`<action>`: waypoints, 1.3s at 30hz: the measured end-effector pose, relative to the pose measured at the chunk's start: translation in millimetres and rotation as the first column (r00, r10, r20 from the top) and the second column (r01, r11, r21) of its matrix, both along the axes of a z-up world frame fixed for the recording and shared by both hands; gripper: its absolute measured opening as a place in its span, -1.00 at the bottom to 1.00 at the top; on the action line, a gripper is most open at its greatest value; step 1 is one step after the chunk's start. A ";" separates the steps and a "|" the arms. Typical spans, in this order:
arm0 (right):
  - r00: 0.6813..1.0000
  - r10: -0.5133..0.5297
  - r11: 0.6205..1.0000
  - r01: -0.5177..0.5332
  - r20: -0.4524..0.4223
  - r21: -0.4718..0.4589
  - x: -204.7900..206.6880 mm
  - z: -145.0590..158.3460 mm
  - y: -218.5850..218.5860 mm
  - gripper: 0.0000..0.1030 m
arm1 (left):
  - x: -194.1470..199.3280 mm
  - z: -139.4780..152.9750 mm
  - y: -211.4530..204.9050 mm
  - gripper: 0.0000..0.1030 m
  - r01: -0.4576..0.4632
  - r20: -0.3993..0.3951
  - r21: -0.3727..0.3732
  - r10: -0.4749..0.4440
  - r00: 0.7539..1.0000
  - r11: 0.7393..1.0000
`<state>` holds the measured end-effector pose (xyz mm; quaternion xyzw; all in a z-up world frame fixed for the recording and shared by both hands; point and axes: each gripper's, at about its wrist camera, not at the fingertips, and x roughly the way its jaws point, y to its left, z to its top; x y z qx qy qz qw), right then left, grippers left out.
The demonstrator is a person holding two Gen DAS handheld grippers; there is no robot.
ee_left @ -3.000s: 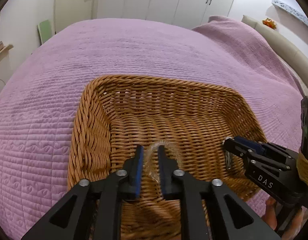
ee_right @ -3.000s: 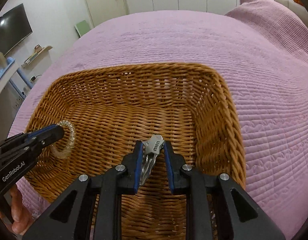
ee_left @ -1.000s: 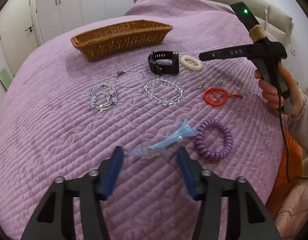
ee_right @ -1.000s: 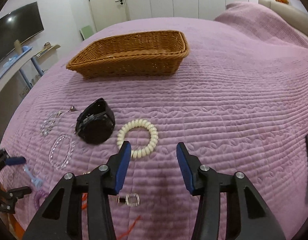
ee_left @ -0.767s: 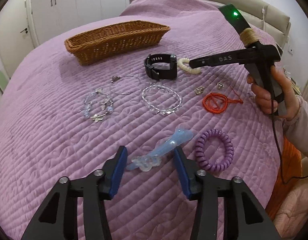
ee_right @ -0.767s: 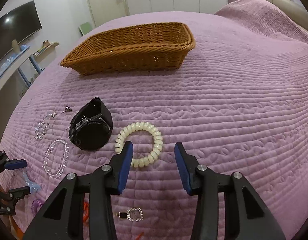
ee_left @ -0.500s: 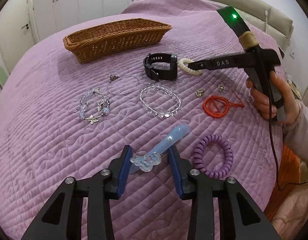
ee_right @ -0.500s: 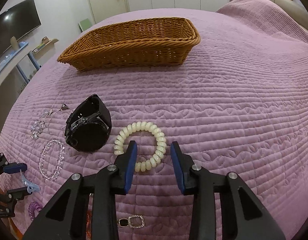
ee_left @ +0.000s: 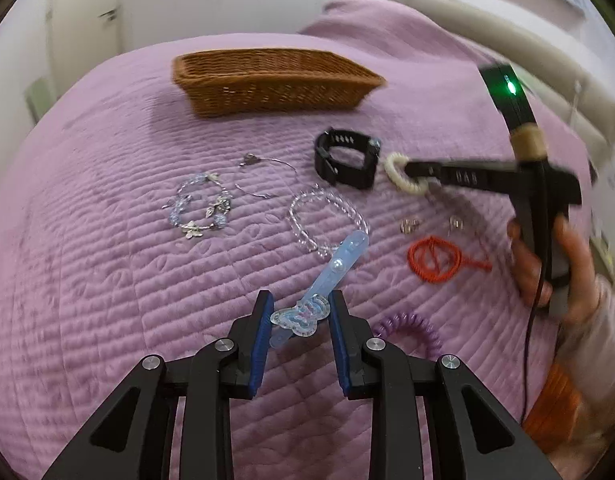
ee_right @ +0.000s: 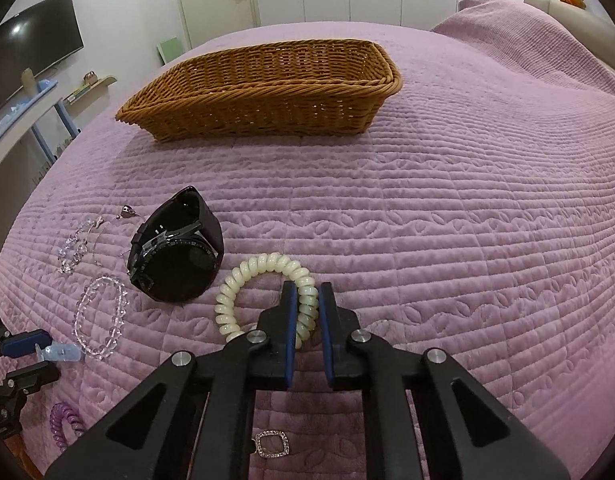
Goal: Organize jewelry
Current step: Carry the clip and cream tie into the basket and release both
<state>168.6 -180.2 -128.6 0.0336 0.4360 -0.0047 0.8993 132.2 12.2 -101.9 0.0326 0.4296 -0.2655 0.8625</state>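
My left gripper (ee_left: 298, 308) is shut on the butterfly end of a light blue hair clip (ee_left: 331, 270) and holds it above the purple bedspread. My right gripper (ee_right: 307, 300) is shut on a cream spiral hair tie (ee_right: 263, 292) that lies beside a black watch (ee_right: 175, 256); it also shows in the left wrist view (ee_left: 407, 170). A wicker basket (ee_right: 267, 92) stands farther back on the bed. A clear bead bracelet (ee_left: 327, 220), a blue charm bracelet (ee_left: 199, 208), a thin wire bangle (ee_left: 263, 176), an orange cord (ee_left: 435, 260) and a purple spiral tie (ee_left: 411, 328) lie on the bed.
Two small rings (ee_left: 411, 224) lie near the orange cord, and a square rhinestone ring (ee_right: 271, 444) lies under my right gripper. A TV and shelves (ee_right: 35, 56) are off the bed's left side. The headboard (ee_left: 507, 40) is at the right.
Both grippers left the basket and came down to the bed. The left jaws narrowed onto the blue hair clip and lifted it. The right jaws narrowed onto the cream hair tie.
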 end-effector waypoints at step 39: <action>1.000 0.004 1.000 -0.003 -0.003 0.029 207.7 56.4 -24.6 -0.75 | 276.2 43.2 -72.2 -0.46 -0.209 -0.022 -0.086 0.208 0.978 0.974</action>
